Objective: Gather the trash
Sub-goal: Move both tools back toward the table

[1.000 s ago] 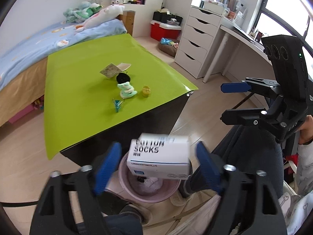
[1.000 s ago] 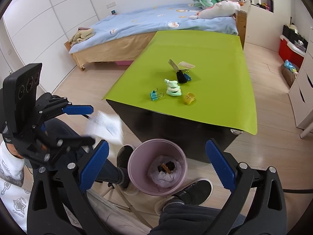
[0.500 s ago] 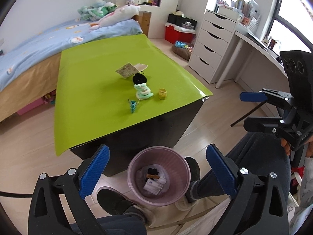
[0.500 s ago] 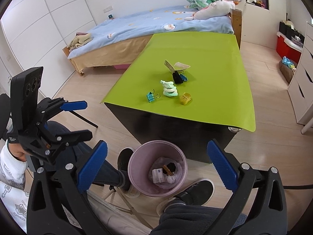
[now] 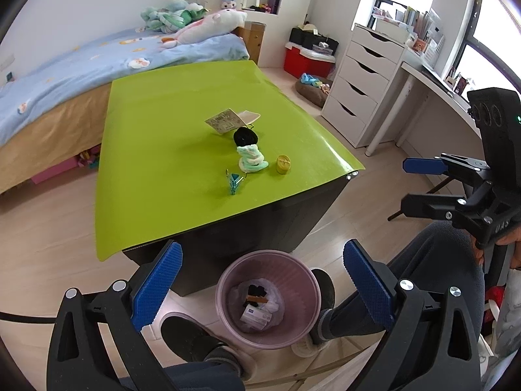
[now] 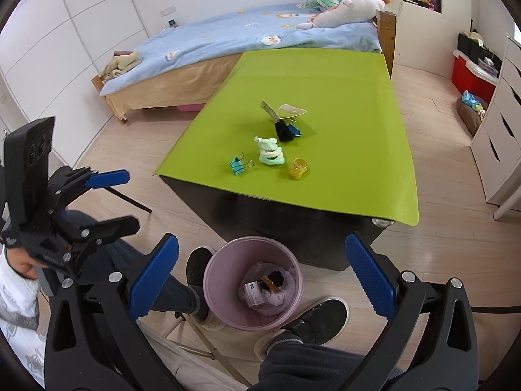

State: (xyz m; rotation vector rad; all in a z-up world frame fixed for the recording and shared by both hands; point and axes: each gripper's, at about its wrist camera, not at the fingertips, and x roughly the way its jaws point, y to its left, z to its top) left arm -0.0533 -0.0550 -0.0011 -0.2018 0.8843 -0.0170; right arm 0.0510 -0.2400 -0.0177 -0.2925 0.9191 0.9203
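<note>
Below the left gripper point(image 5: 262, 285) — jaws standing wide apart, gripping nothing — the white box point(image 5: 256, 318) is lying inside the pink bin point(image 5: 224, 285), well apart from its fingertips.

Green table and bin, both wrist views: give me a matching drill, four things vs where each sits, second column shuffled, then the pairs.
Things:
1. white box
2. yellow tape roll
3. blue binder clip
4. plush unicorn

Places:
A. on the bed
B. inside the pink bin
C. on the green table, left of the mint sock in the left wrist view
D. on the green table, right of the mint sock in the left wrist view

Pairs: 1-B, 2-D, 3-C, 4-A
</note>
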